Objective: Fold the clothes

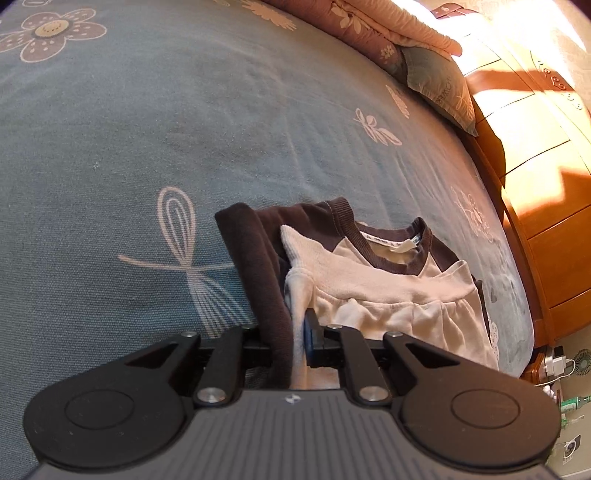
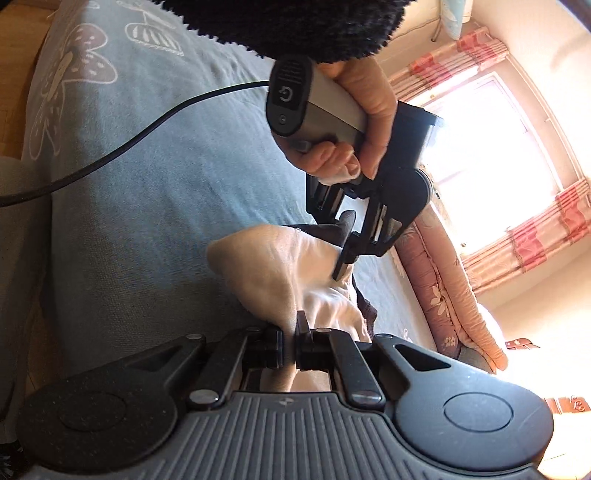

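Blue flowered bedspread (image 1: pixel 155 122), left tongs (image 1: pixel 291 332) and right tongs (image 2: pixel 290 343) both pinching cream-and-brown shirt (image 1: pixel 388 280)

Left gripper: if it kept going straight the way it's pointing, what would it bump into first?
The left gripper is already shut on the brown-and-cream shirt; pushing on, it would likely meet more of that shirt, then the blue bedspread beneath.

Light: strong sun from the window (image 2: pixel 491 155) ahead-right of your right tongs, blown out white | Glare: wooden headboard (image 1: pixel 532 155) beyond your left tongs burns orange, crossed by hard shadows | Bedsheet (image 1: pixel 184 129): evenly lit, sharp | Edges: heavy fisheye bend, dark corners | Blur: sleeve (image 2: pixel 295 26) soft up close
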